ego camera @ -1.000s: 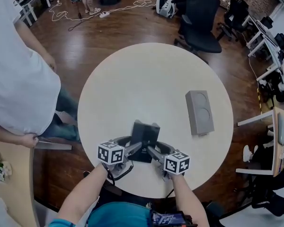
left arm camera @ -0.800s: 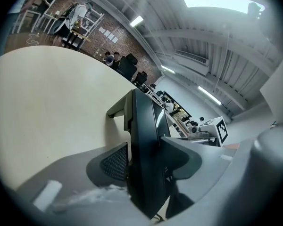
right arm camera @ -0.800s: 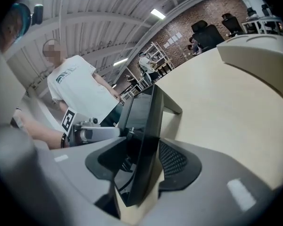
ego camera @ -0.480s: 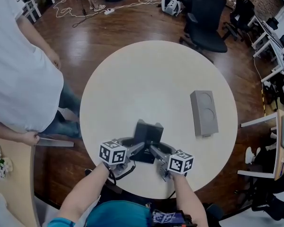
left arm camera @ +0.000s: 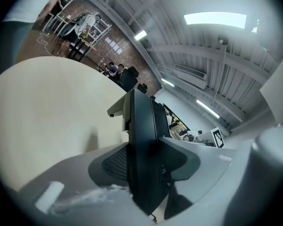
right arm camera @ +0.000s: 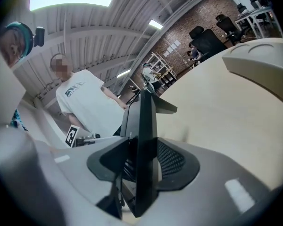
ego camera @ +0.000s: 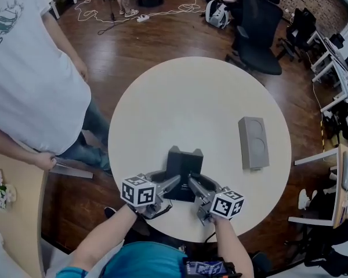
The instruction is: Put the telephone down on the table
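The left tool (ego camera: 173,183) clamps one edge of the phone (ego camera: 182,165); the right tool (ego camera: 194,185), jaws closing, pinches the other (a grey box (ego camera: 254,143) lies well apart on the surface (ego camera: 191,103)).

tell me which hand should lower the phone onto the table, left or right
Neither alone. The left gripper clamps the left edge of the telephone and the right gripper, jaws closing, its right edge, over the near side of the table. Lower it with both together.
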Demonstrator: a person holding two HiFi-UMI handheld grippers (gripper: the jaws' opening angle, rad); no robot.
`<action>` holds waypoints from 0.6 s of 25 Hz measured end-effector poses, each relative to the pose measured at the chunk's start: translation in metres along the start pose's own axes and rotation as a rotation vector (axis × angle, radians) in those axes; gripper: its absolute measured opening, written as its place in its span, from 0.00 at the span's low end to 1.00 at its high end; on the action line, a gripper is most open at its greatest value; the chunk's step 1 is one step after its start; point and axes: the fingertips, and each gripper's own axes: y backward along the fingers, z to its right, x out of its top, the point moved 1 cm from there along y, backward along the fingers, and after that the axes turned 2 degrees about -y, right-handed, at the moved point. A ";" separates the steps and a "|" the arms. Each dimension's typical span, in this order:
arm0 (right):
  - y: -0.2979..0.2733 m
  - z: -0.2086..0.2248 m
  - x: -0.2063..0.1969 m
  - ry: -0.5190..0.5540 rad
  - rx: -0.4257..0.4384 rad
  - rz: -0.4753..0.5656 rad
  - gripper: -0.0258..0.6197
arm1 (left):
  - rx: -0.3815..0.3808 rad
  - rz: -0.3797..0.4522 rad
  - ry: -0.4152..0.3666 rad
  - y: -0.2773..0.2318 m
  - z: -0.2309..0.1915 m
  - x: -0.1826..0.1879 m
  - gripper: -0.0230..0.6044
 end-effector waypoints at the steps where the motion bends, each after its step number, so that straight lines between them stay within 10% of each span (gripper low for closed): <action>1: -0.001 -0.009 0.004 0.008 0.011 0.009 0.31 | 0.004 0.021 0.000 0.007 0.003 0.006 0.36; 15: -0.104 -0.196 0.010 0.211 0.267 -0.078 0.31 | 0.207 0.370 0.023 0.212 -0.016 0.076 0.36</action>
